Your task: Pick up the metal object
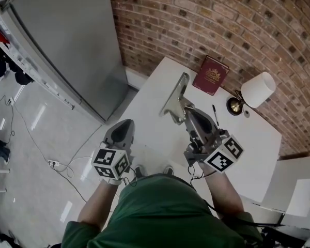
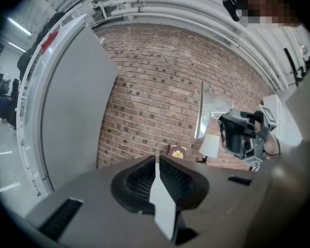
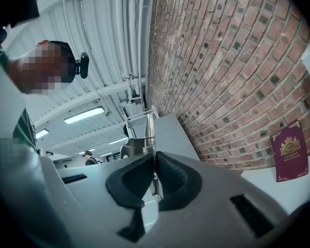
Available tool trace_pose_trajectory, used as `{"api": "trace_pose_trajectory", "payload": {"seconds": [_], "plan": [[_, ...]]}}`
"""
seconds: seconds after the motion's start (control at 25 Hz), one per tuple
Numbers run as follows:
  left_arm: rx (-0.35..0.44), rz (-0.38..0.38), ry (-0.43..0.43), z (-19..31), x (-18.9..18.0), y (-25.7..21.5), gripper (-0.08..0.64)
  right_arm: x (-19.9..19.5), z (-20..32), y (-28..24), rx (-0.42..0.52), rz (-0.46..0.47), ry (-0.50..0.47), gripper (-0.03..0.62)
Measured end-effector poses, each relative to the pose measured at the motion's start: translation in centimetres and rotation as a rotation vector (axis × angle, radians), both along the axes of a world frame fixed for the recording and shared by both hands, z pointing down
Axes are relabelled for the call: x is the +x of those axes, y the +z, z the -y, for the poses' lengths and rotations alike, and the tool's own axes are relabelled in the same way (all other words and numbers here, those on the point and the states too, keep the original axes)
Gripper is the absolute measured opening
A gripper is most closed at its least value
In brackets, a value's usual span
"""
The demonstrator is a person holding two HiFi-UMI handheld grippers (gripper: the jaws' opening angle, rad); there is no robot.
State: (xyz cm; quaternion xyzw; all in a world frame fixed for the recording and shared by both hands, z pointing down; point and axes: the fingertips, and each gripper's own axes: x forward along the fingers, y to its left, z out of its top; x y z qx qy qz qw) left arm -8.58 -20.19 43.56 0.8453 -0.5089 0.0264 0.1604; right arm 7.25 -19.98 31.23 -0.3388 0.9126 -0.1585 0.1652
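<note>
The metal object (image 1: 175, 98), a long silvery bracket with a bent foot, hangs above the white table (image 1: 155, 87). My right gripper (image 1: 189, 113) is shut on its lower end. In the right gripper view the object's thin edge (image 3: 142, 144) rises from between the closed pads. In the left gripper view the object (image 2: 200, 112) shows upright before the brick wall, with the right gripper (image 2: 243, 133) beside it. My left gripper (image 1: 125, 125) hovers at the table's near left edge, shut with nothing in it (image 2: 157, 161).
A dark red booklet (image 1: 211, 75) lies at the table's back by the brick wall (image 1: 222, 25). A white-shaded lamp (image 1: 257, 91) and a pen (image 1: 215, 114) sit to the right. A grey cabinet (image 1: 72, 40) stands left; cables (image 1: 57, 164) trail on the floor.
</note>
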Motion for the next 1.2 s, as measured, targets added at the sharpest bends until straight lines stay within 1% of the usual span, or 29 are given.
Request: {"api": "trace_pose_trajectory", "payload": {"seconds": [0.16,0.68,1.2], "plan": [[0.005,-0.001,-0.003,0.5,-0.2,-0.3,0.023,0.0,0.4,0.2,-0.003,-0.003,0.002,0.008],[-0.021,0.001,0.012,1.5,0.6,0.7,0.023,0.2,1.4,1.2,-0.026,-0.012,0.004,0.008],[-0.034,-0.01,-0.008,3.7,-1.2,1.6,0.023,-0.7,3.5,2.6,-0.061,-0.028,0.016,0.008]]}}
